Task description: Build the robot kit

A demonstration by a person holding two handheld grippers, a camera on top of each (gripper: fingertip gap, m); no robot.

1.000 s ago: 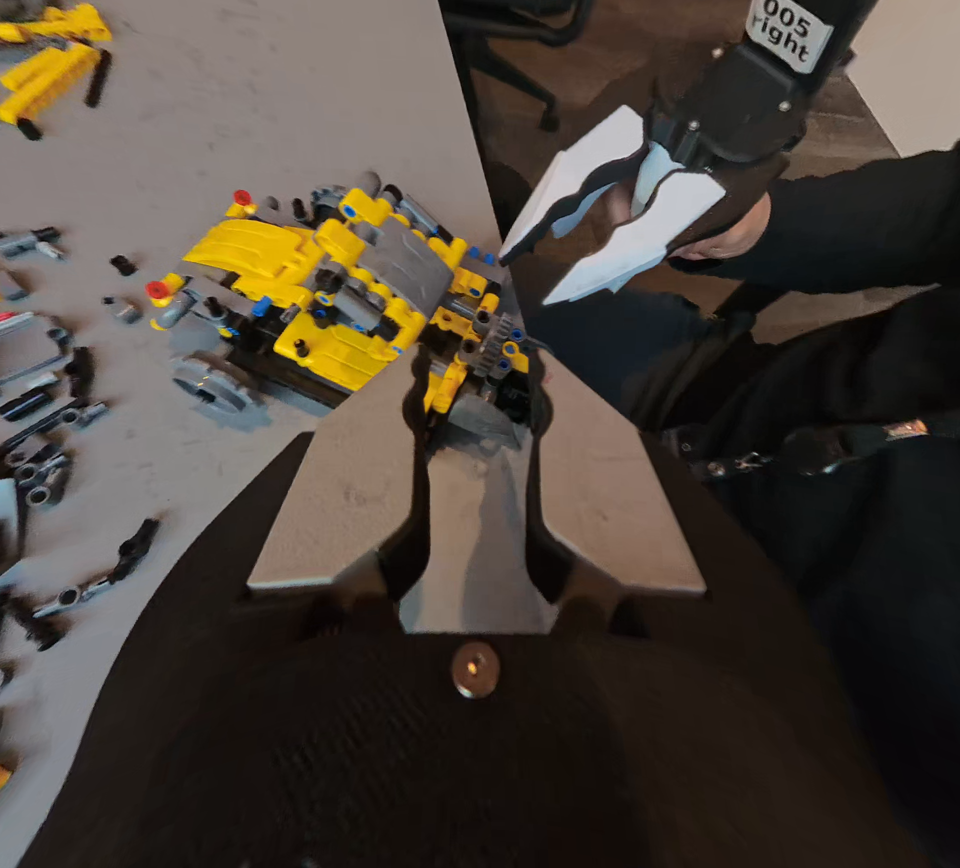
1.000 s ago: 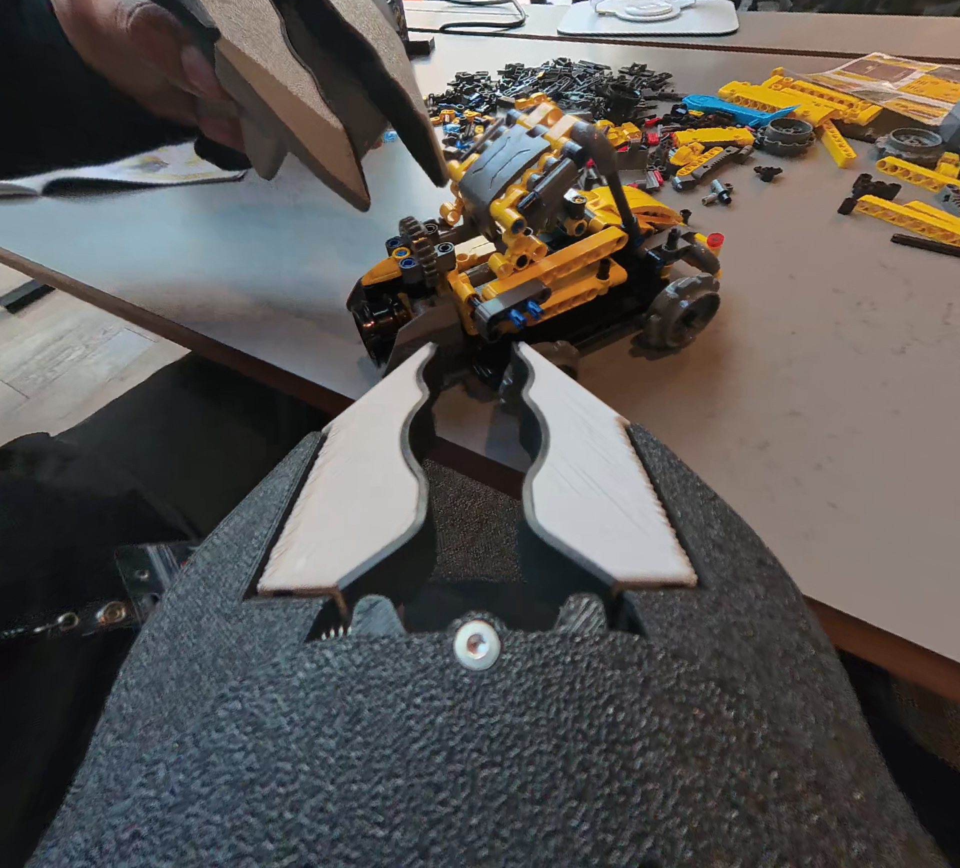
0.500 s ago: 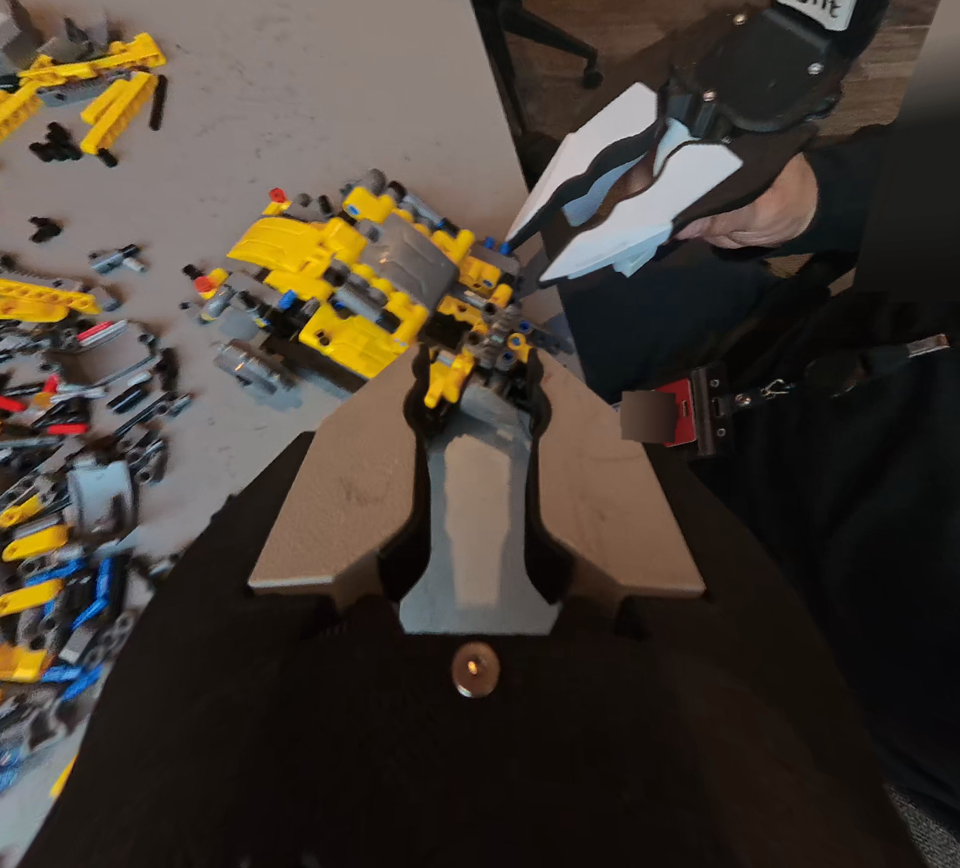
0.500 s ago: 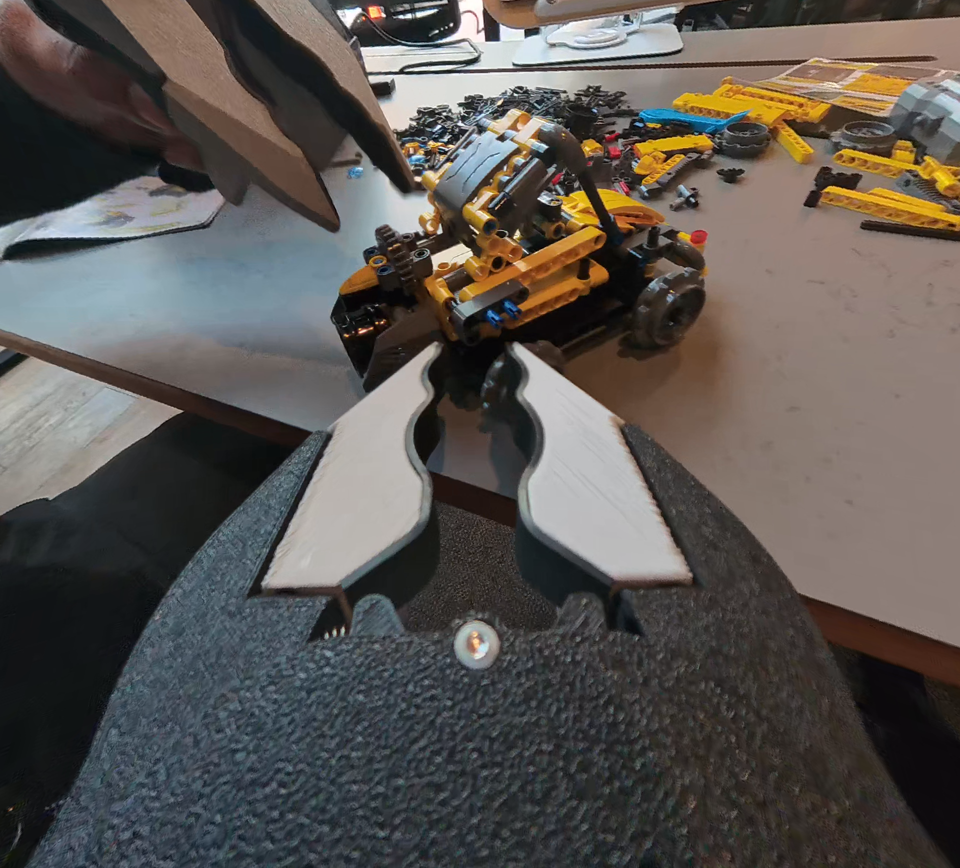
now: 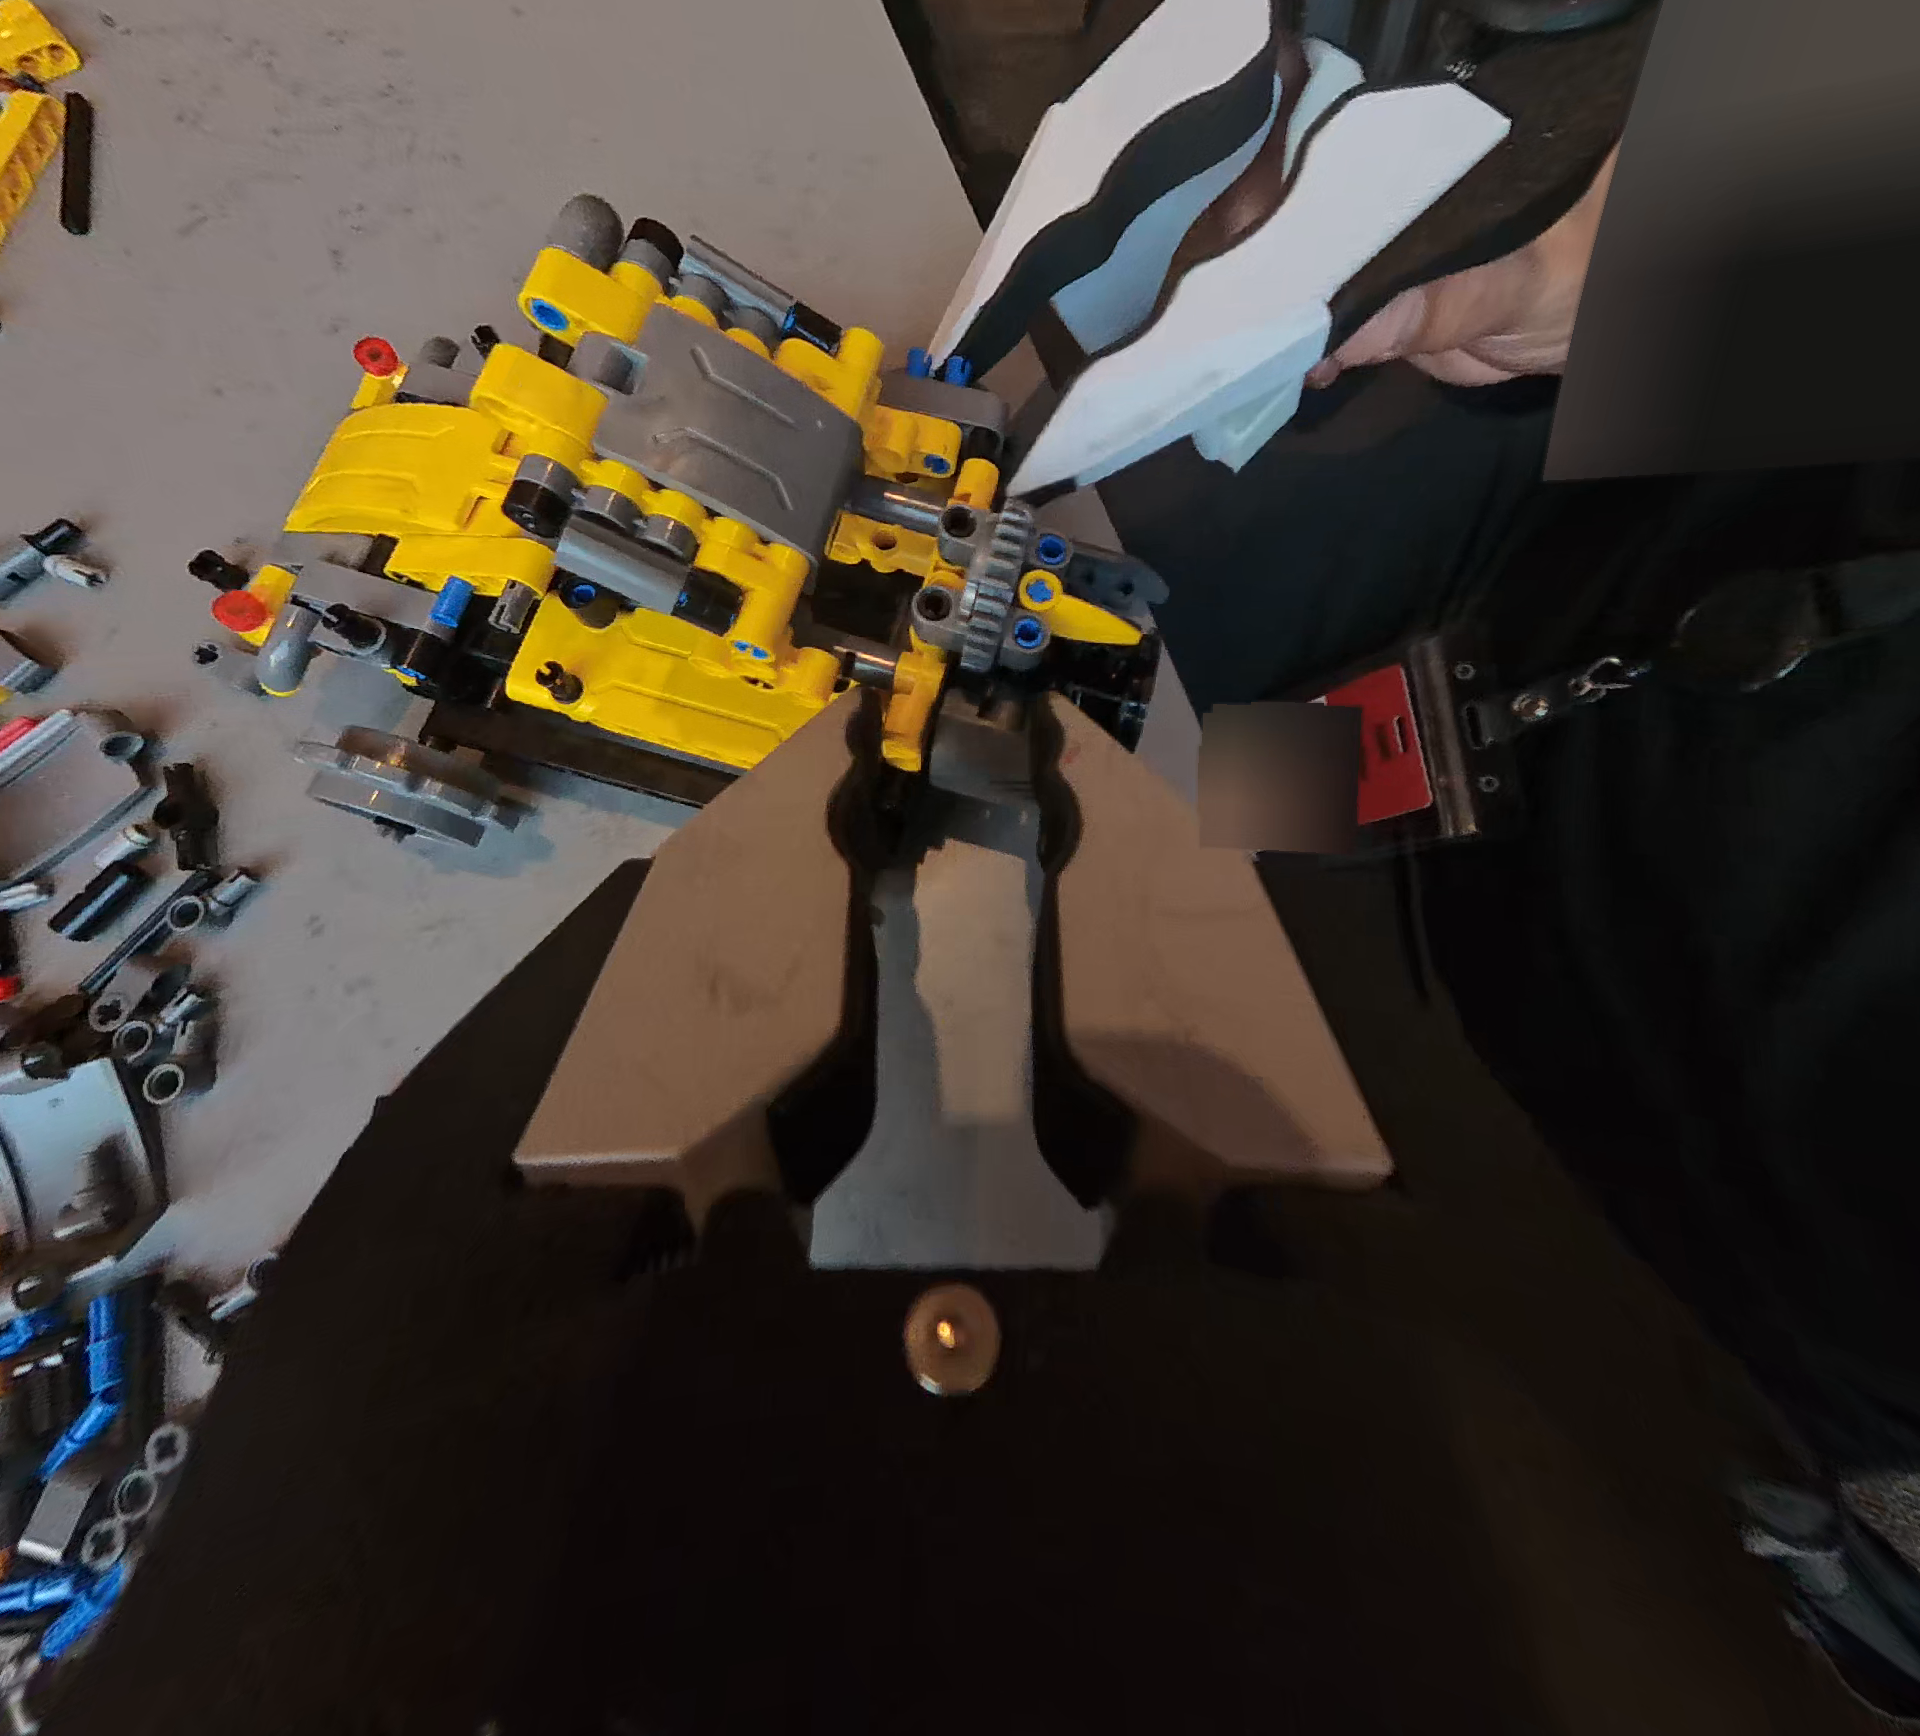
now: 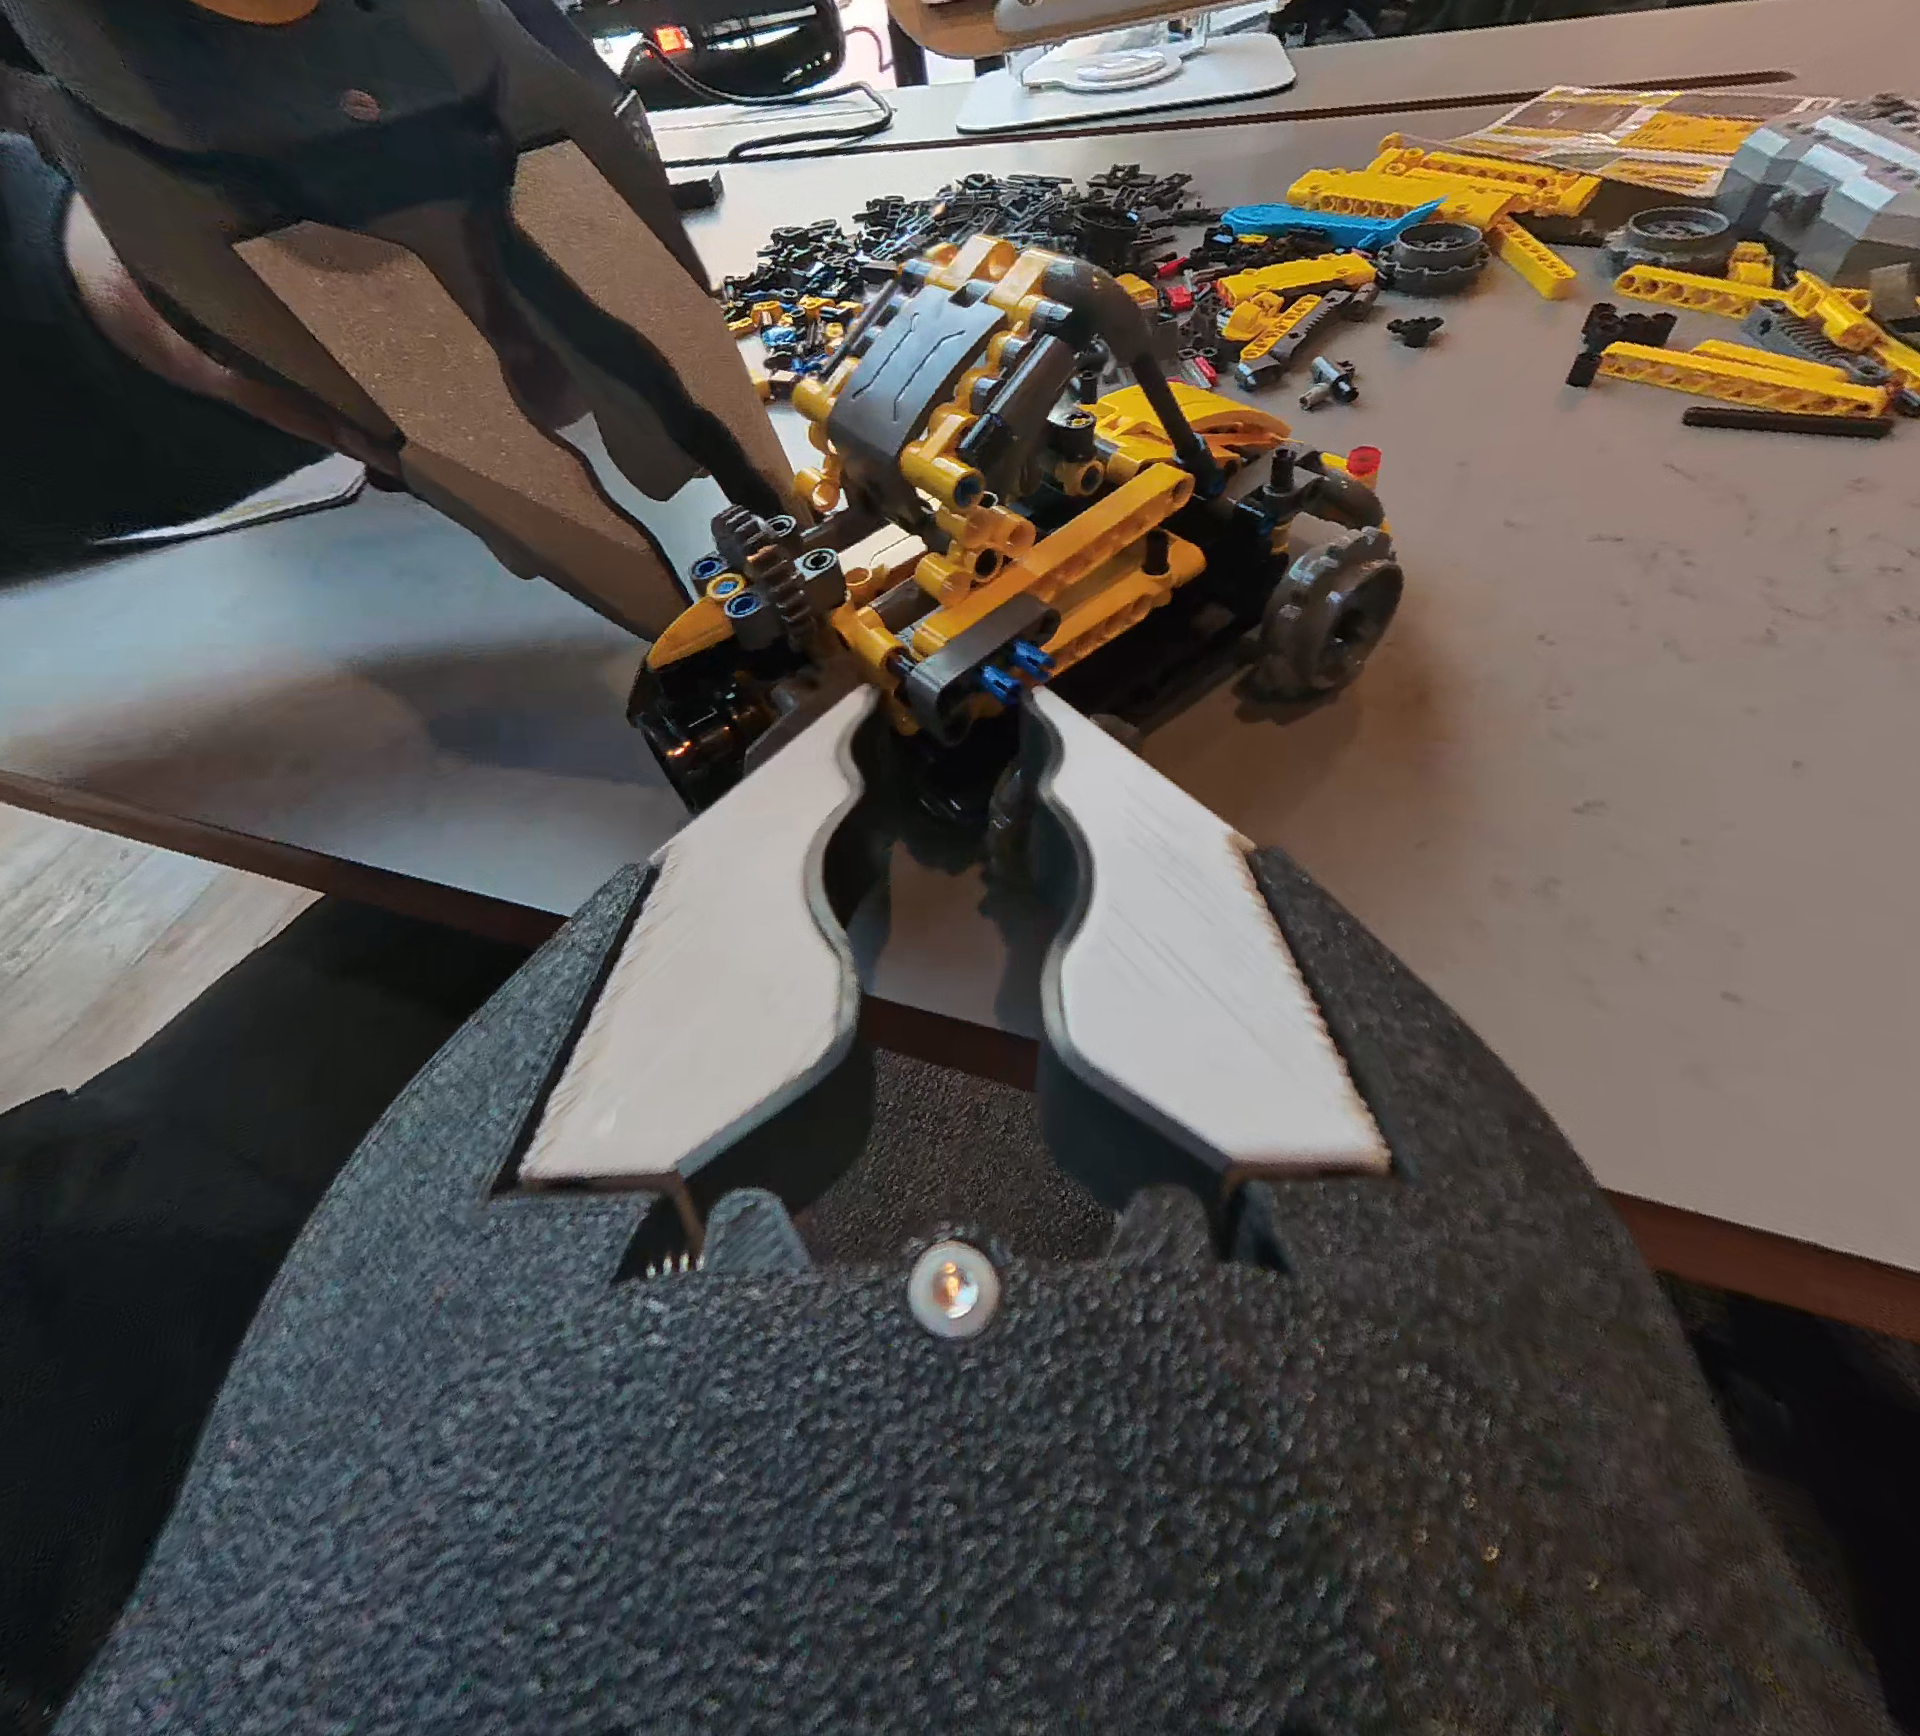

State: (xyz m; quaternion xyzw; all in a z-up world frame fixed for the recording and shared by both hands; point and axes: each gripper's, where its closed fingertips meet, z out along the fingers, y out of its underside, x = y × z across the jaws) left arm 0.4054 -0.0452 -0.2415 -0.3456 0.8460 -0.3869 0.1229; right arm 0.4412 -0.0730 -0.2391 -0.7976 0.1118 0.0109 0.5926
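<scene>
Tan-faced left gripper: jaws part open, straddling a yellow connector at the rear of the yellow-and-grey brick-built vehicle; no telling whether pressing on it or merely beside it. White-faced right gripper: likewise part open, tips either side of a dark grey beam end on the vehicle's flank, nothing clearly clamped. From the left wrist view, its tips just beside the blue pins and the grey gear at the same rear end.

Vehicle standing on the grey table, rear end right at the table's near edge. Farther out, loose yellow beams, a heap of black pins, a spare grey wheel.

Risks, as judged: with both grippers crowding one end, a push toward the edge likely to tip the vehicle off the table; a squeeze on thin pins or the gear apt to pop pieces loose; fingers close enough to knock together.
</scene>
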